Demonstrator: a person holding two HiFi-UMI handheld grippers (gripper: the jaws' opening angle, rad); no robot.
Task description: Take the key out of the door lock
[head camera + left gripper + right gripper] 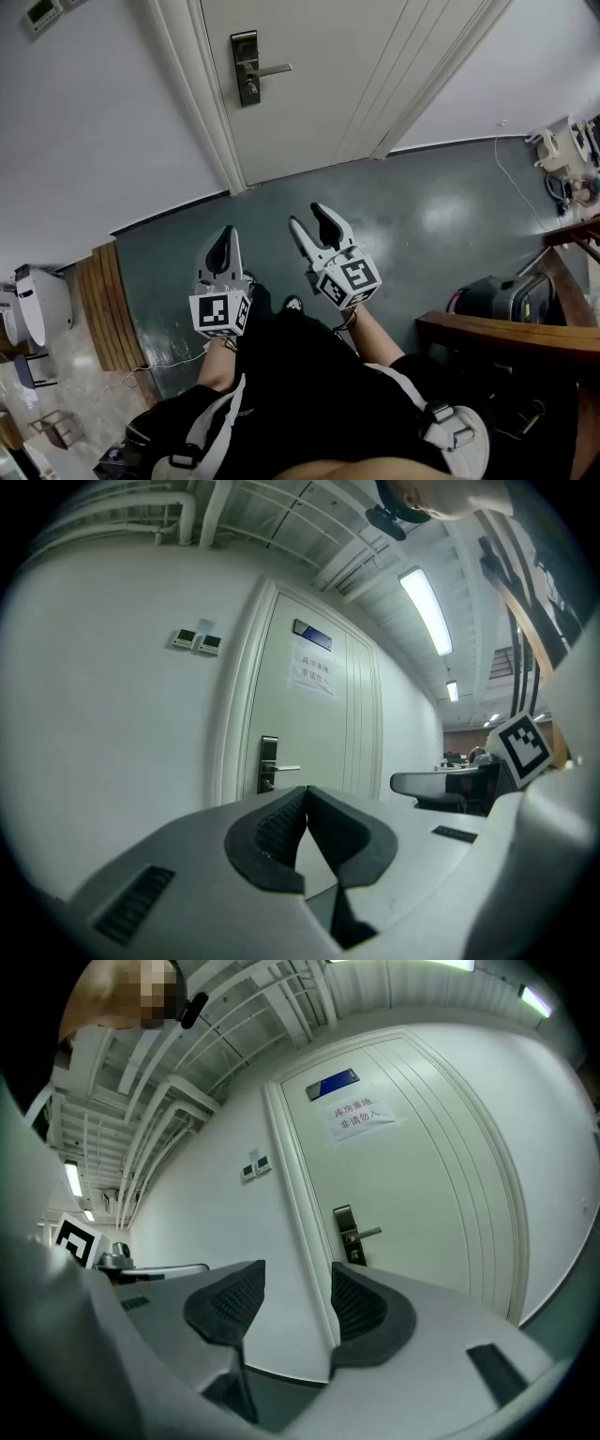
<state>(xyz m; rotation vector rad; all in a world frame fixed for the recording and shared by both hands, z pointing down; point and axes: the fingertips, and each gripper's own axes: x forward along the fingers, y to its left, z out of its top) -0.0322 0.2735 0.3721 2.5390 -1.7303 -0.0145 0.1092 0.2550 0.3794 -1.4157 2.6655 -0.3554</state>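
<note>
In the head view, one white door fills the upper middle of the frame. It carries one metal lock plate with one lever handle pointing right. The key cannot be made out at this size; the lock it belongs to sits at the top of the frame, well apart from both grippers. The two grippers hang in the lower middle over the dark floor. The left gripper is clenched and the right gripper is spread. Each bears one cube with black-and-white square markers and no readable text.

In the left gripper view, the left gripper has its two jaws pressed tip to tip, with nothing between them. Above them, in the middle of the frame, the lock plate shows on the door. One blue sign and one paper notice sit higher up; the writing on both is too small to read. Two small wall panels hang side by side at the upper left.

In the right gripper view, the right gripper is released, its jaws standing wide apart and empty. The lock plate shows just above the right-hand jaw. The blue sign and the notice, with red characters that cannot be read, sit at the upper middle. The two wall panels are to the left of the door.
</note>
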